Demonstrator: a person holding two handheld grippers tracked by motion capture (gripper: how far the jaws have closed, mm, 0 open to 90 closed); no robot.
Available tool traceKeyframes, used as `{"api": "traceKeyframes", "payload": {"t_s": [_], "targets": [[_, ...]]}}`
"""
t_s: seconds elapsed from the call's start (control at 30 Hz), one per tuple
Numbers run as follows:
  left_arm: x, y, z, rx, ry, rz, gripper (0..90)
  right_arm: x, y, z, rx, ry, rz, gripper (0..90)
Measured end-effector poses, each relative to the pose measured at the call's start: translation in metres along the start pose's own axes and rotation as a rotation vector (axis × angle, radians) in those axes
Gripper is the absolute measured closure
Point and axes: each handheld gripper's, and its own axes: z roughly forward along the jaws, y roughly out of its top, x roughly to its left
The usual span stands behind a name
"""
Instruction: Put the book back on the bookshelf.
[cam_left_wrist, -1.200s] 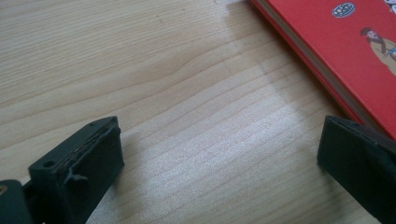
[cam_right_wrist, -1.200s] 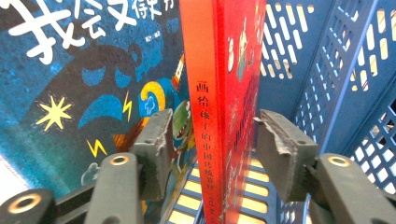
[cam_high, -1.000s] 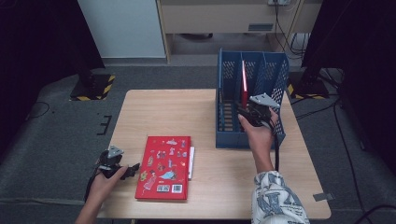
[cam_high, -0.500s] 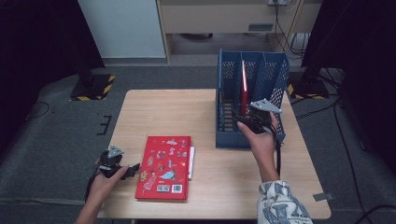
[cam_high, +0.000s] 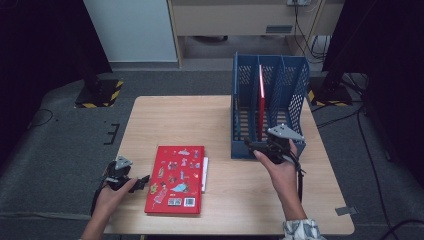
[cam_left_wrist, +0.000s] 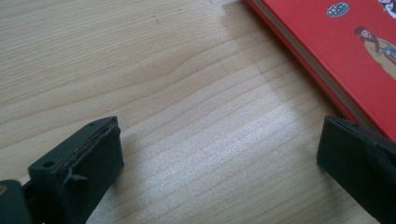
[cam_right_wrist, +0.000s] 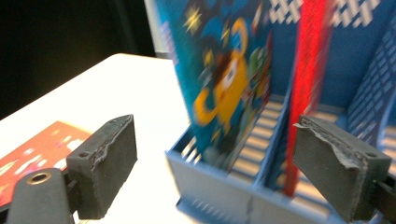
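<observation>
Item: books into blue rack. Filed: one red book, standing upright. Outstanding: red book lying flat on table. I am drawing my right tool away, jaws just opening, empty; I am holding my left tool wide beside it.

The right gripper view is blurred: the upright red book smears into a streak. The flat red book is cut off by the left gripper view's edge.
</observation>
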Motion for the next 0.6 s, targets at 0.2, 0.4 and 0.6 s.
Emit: {"api": "traceKeyframes", "payload": {"t_s": [0.2,0.4,0.6], "targets": [[0.005,0.000,-0.003,-0.022,-0.011,-0.034,3.5,0.022,-0.026,-0.005,0.021,0.078,0.006,14.2],[0.007,0.003,-0.014,-0.066,-0.027,-0.074,11.3,0.044,-0.042,0.000,0.042,0.132,-0.029,15.4],[-0.008,0.009,-0.022,-0.106,-0.084,-0.050,12.4,0.059,-0.060,0.006,0.089,0.170,-0.047,17.1]]}}
